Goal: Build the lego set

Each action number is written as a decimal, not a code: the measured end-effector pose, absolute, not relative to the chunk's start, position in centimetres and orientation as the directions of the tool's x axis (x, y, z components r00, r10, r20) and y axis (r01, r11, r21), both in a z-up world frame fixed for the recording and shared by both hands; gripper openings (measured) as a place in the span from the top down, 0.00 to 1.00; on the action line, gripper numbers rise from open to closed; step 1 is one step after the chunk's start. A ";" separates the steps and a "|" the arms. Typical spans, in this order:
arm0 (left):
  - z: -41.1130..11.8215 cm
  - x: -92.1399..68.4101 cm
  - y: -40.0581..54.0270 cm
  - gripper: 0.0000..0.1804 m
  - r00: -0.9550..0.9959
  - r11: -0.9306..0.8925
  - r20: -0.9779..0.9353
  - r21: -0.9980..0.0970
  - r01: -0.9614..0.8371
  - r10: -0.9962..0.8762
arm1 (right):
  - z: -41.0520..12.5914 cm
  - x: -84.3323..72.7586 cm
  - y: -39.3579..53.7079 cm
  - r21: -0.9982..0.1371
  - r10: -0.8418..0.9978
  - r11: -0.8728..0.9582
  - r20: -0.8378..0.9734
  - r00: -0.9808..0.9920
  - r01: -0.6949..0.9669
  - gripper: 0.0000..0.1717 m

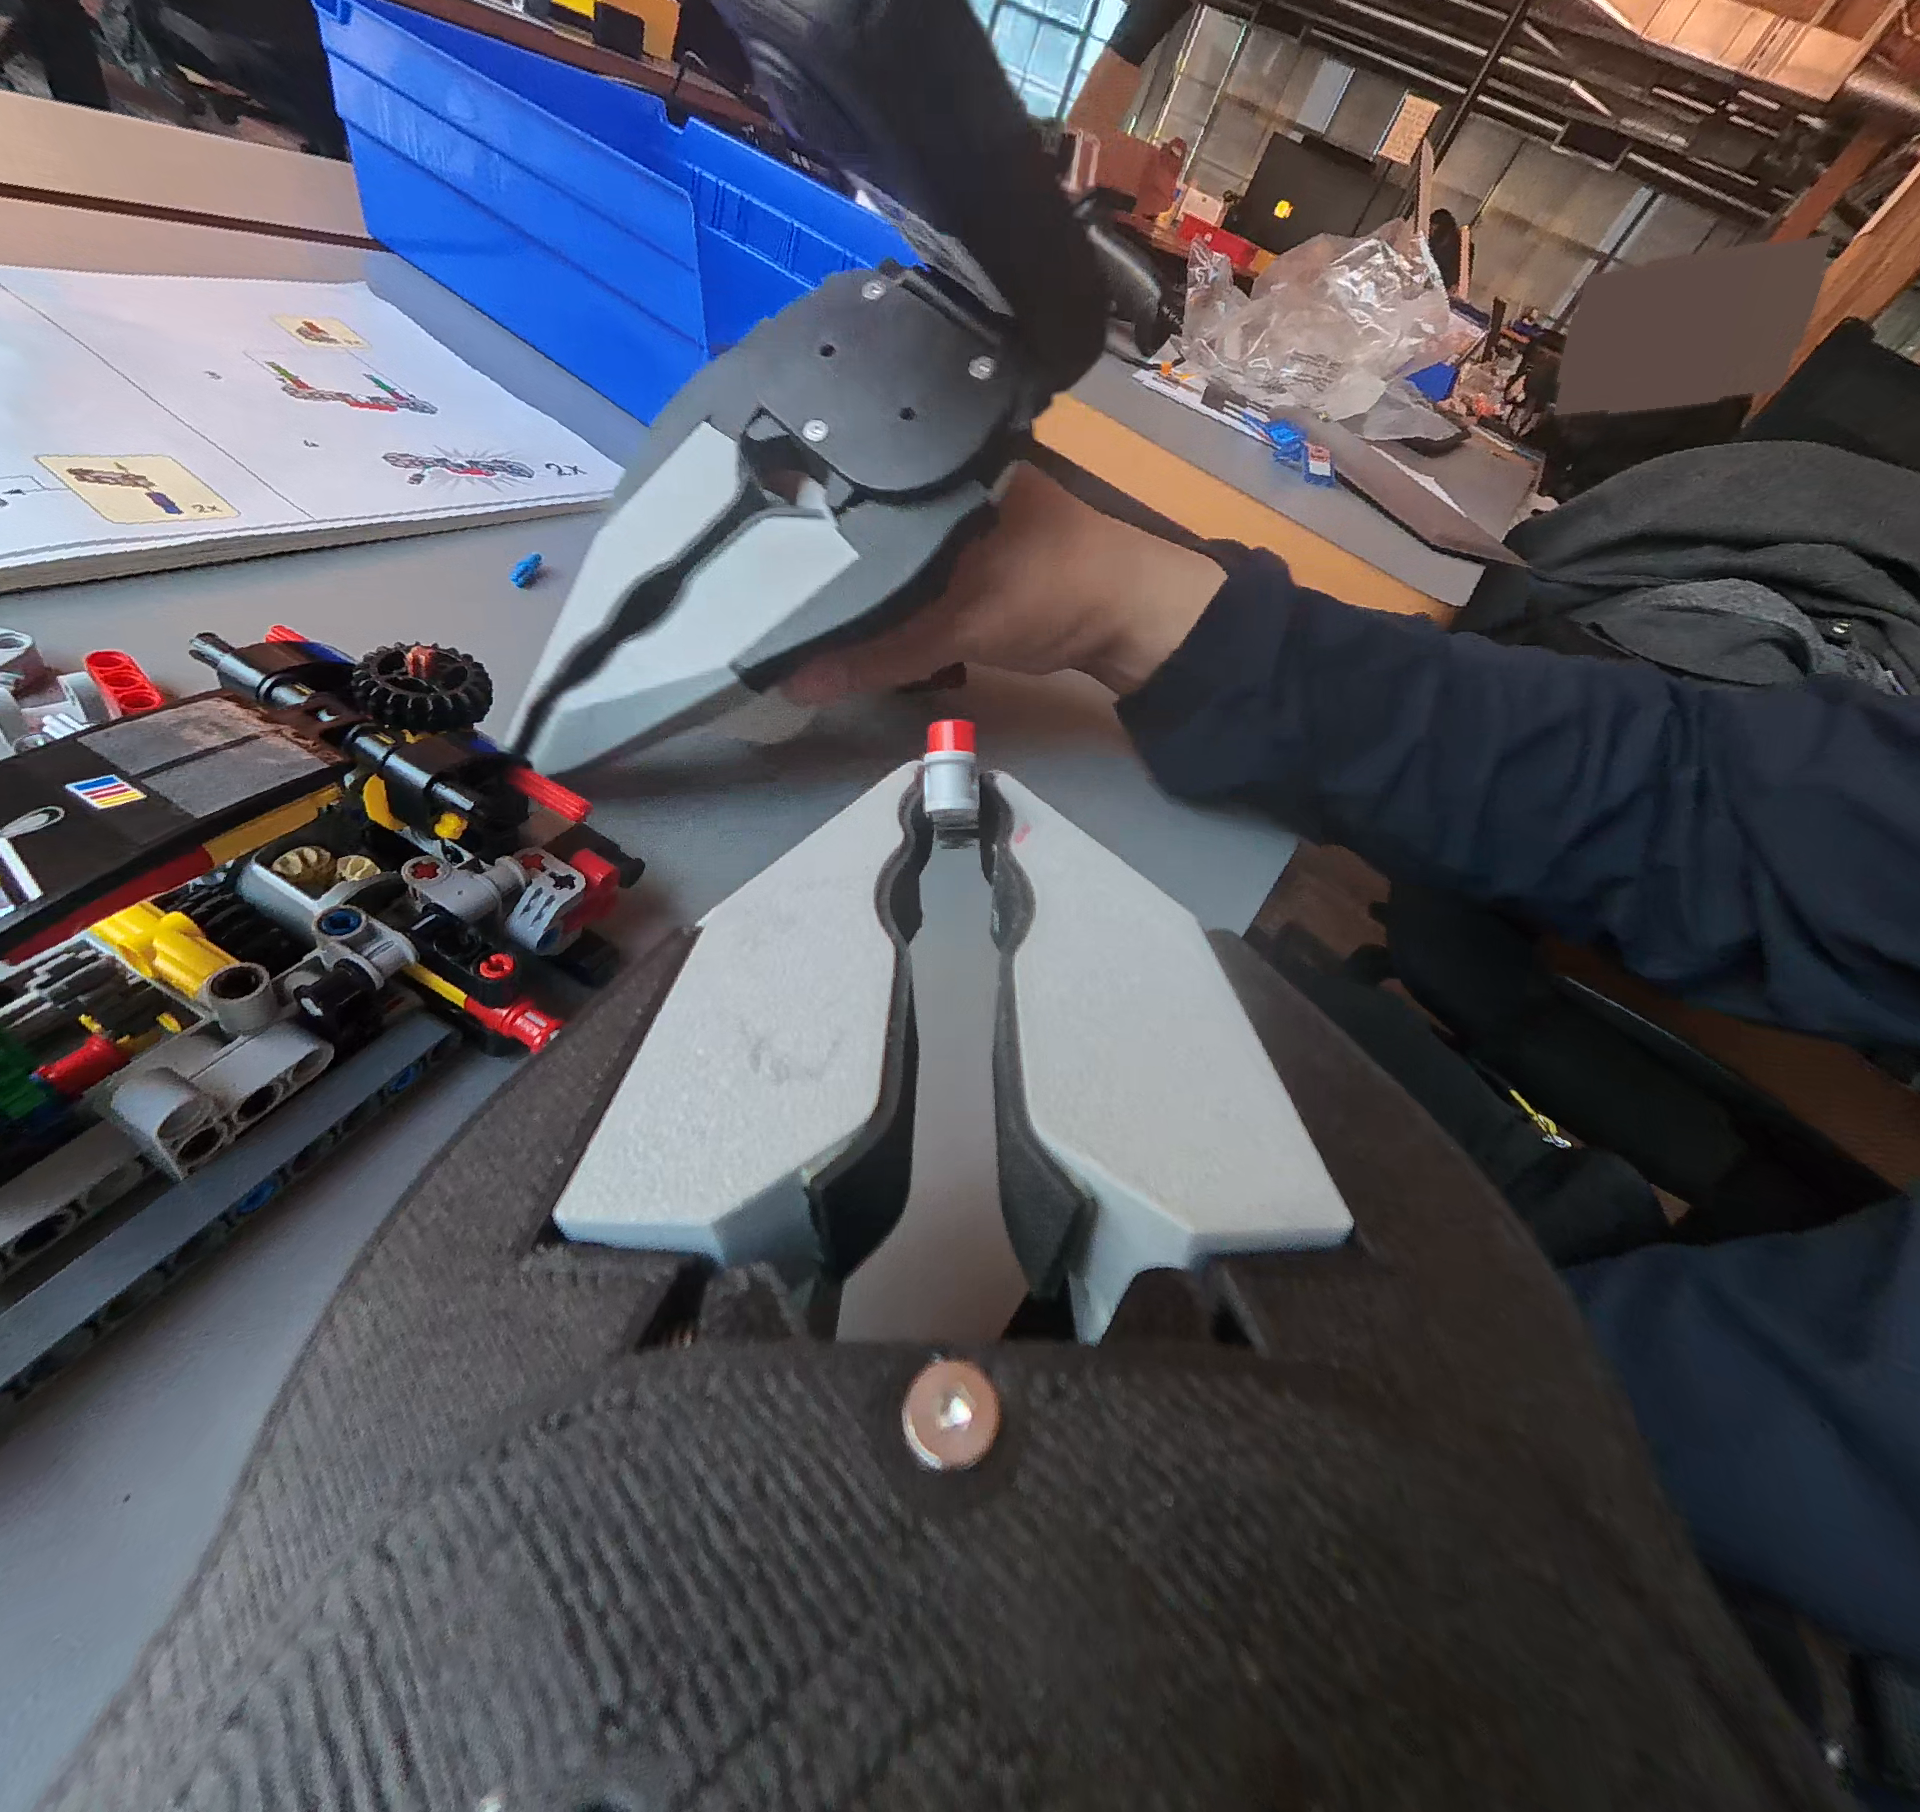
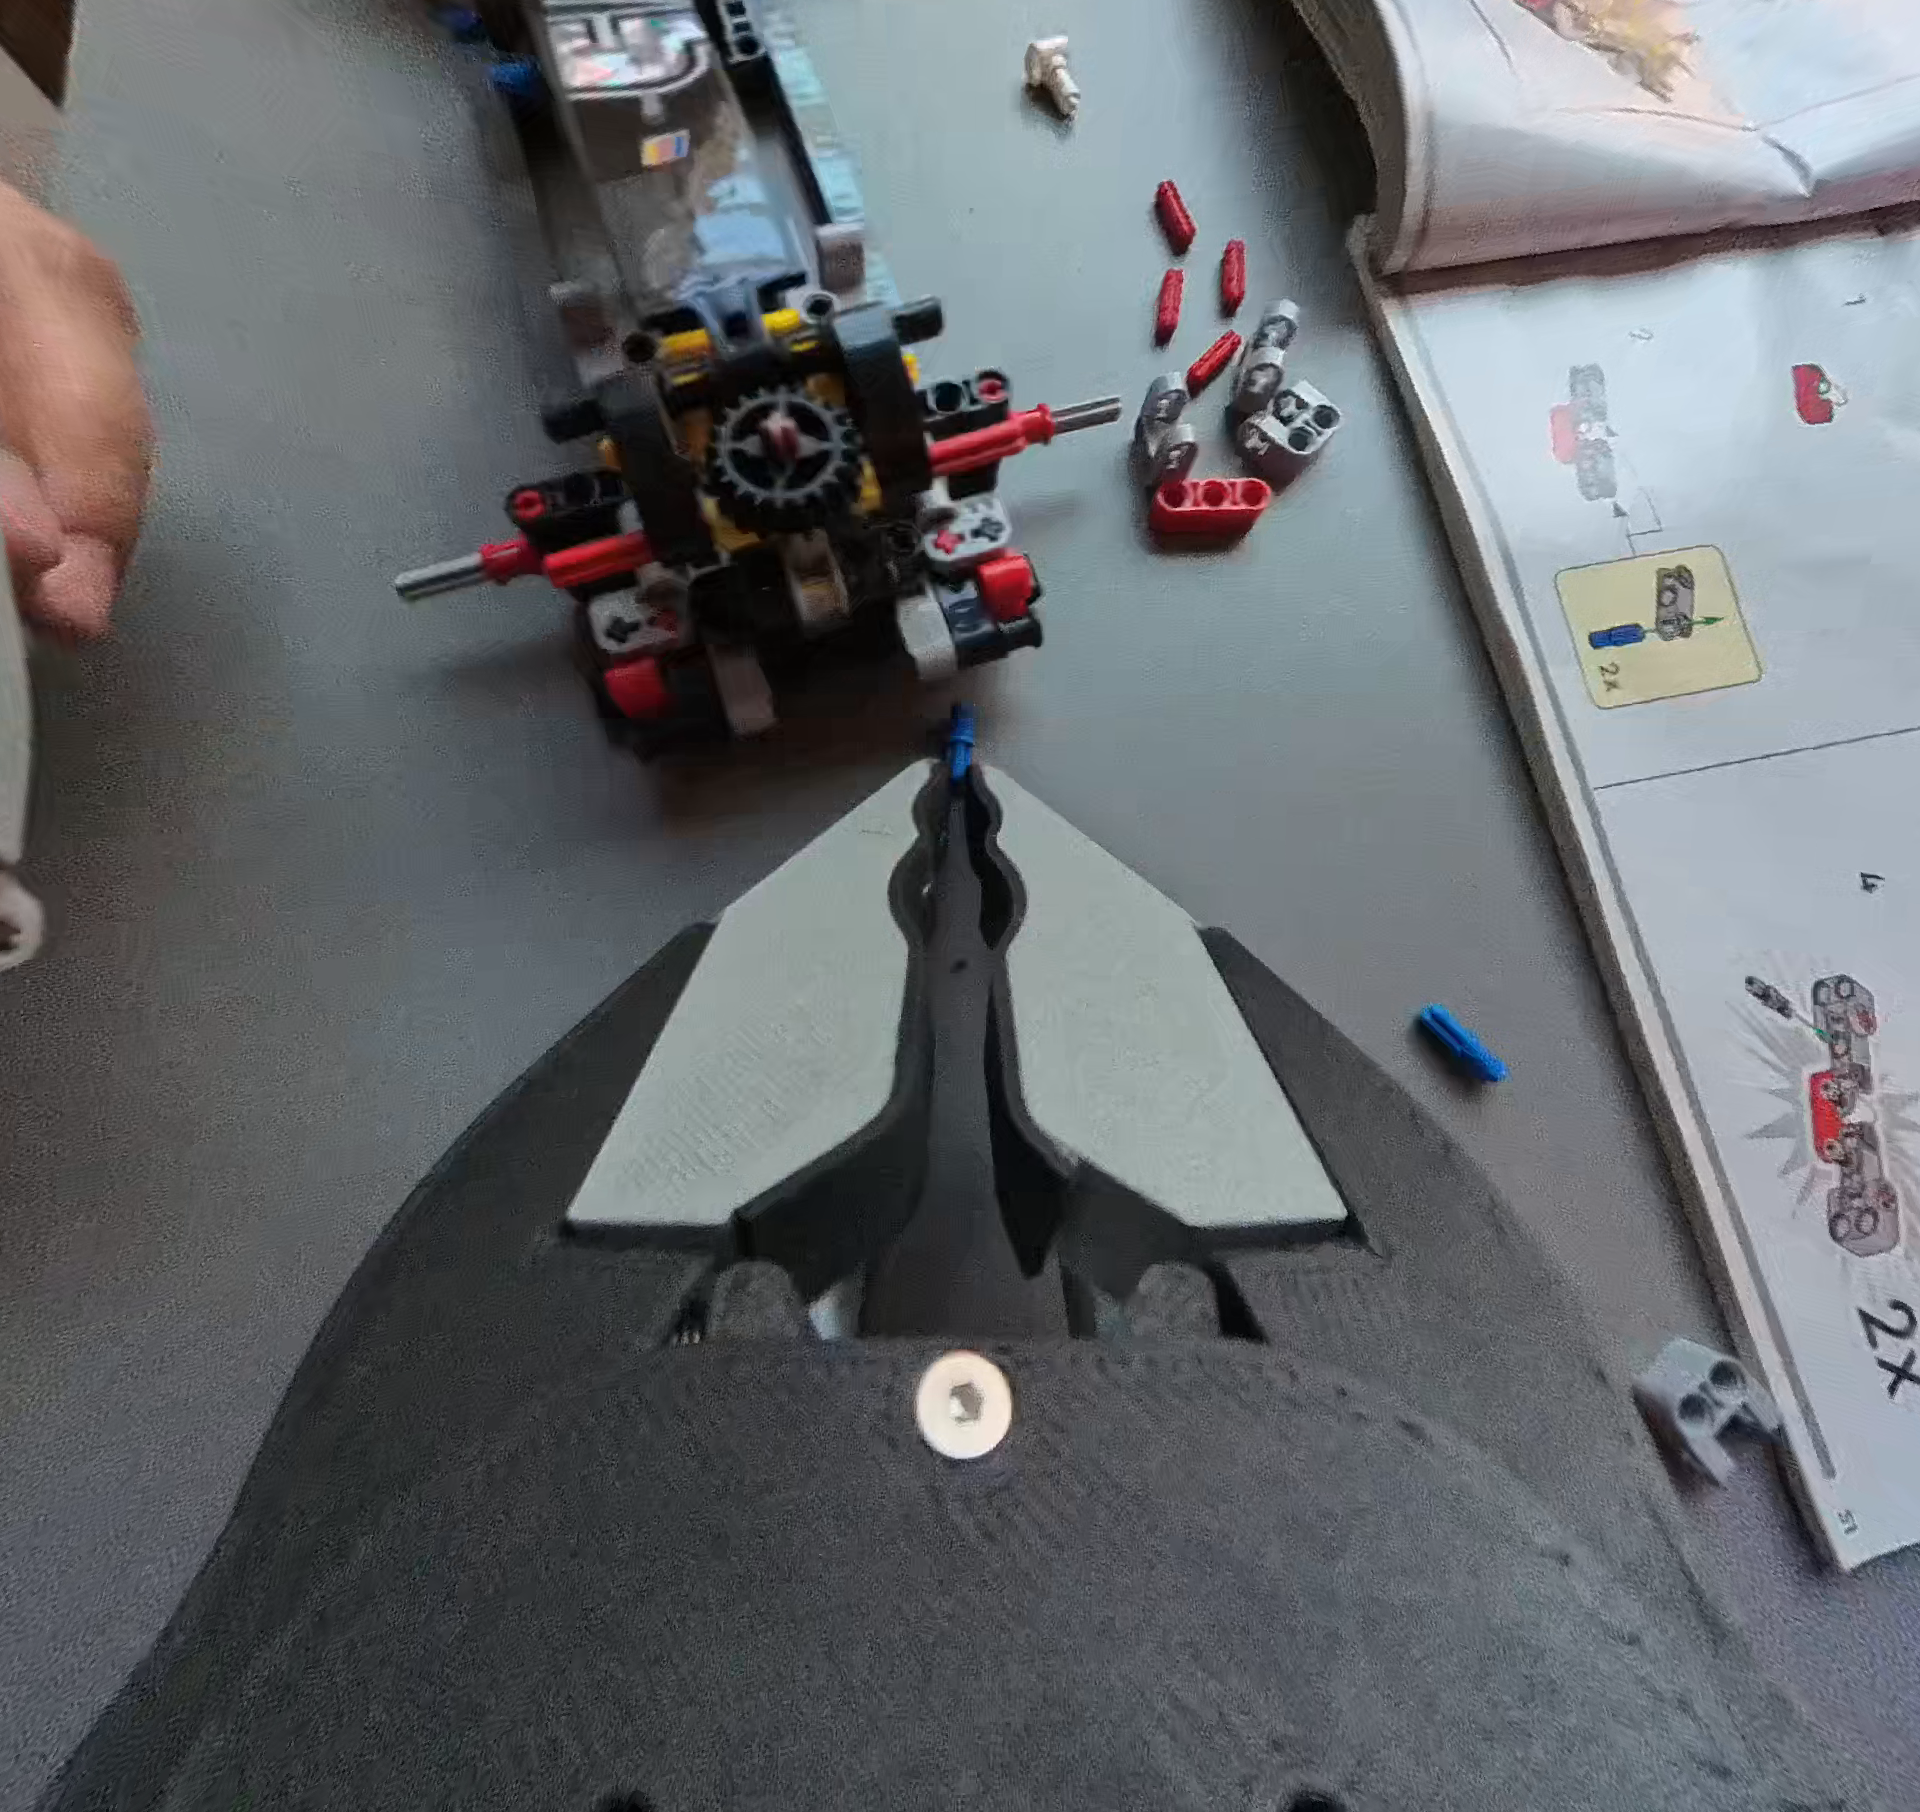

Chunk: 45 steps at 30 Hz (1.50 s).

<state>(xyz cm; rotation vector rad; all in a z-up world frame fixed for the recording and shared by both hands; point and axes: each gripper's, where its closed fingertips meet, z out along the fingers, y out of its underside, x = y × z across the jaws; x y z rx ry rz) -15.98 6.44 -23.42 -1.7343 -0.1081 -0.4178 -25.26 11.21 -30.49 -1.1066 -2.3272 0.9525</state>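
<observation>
Right gripper (image 2: 961,770) pinching a small blue pin (image 2: 962,739) just in front of a brick-built vehicle chassis (image 2: 769,474) on the grey counter (image 2: 312,827).

The jaws are closed on the pin, which pokes out past their tips toward the chassis end with its black gear (image 2: 781,458) and red axles. To the right lie loose red pins (image 2: 1174,216), grey connectors (image 2: 1262,401) and a red beam (image 2: 1208,505); another blue pin (image 2: 1462,1042) and a grey connector (image 2: 1704,1404) sit near an open instruction booklet (image 2: 1714,827). A hand (image 2: 62,432) shows at the left edge.
</observation>
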 end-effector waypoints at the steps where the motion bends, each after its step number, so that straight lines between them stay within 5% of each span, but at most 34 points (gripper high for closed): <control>1: -23.4 -16.0 6.4 0.97 0.928 -0.211 0.336 -0.930 0.300 -0.159 | -30.5 -26.0 11.9 -0.725 0.813 0.427 0.046 -0.581 0.540 1.00; 7: -23.4 -16.0 6.4 0.97 0.924 -0.210 0.345 -0.927 0.310 -0.163 | -30.5 -29.2 16.5 -0.733 0.919 0.260 -0.013 -0.395 0.629 1.00; 14: -23.4 -15.8 6.3 0.97 0.926 -0.210 0.336 -0.931 0.299 -0.171 | -27.5 -28.7 17.6 -0.823 0.929 0.179 -0.040 -0.368 0.539 0.94; 18: -23.3 -15.8 6.3 0.97 0.923 -0.205 0.342 -0.930 0.305 -0.175 | -25.7 -27.3 18.4 -0.857 0.894 0.007 -0.226 -0.388 0.515 0.90; 23: -23.2 -15.6 6.2 0.97 0.925 -0.201 0.330 -0.935 0.293 -0.189 | -26.8 -26.9 23.4 -0.817 0.976 0.078 -0.053 -0.209 0.571 0.95; 30: -22.6 -14.3 5.7 0.97 0.898 -0.198 0.327 -0.940 0.277 -0.296 | -30.4 -26.1 23.4 -0.708 0.965 0.029 -0.164 -0.205 0.706 0.87; 39: -22.7 -14.2 4.8 0.97 0.916 -0.182 0.241 -0.965 0.190 -0.321 | -30.2 -28.2 20.3 -0.747 0.944 0.153 -0.083 -0.319 0.647 0.92; 45: -22.8 -14.5 4.2 0.97 0.929 -0.168 0.202 -0.973 0.156 -0.309 | -25.3 -27.9 21.2 -0.873 0.957 0.170 0.036 -0.287 0.458 0.92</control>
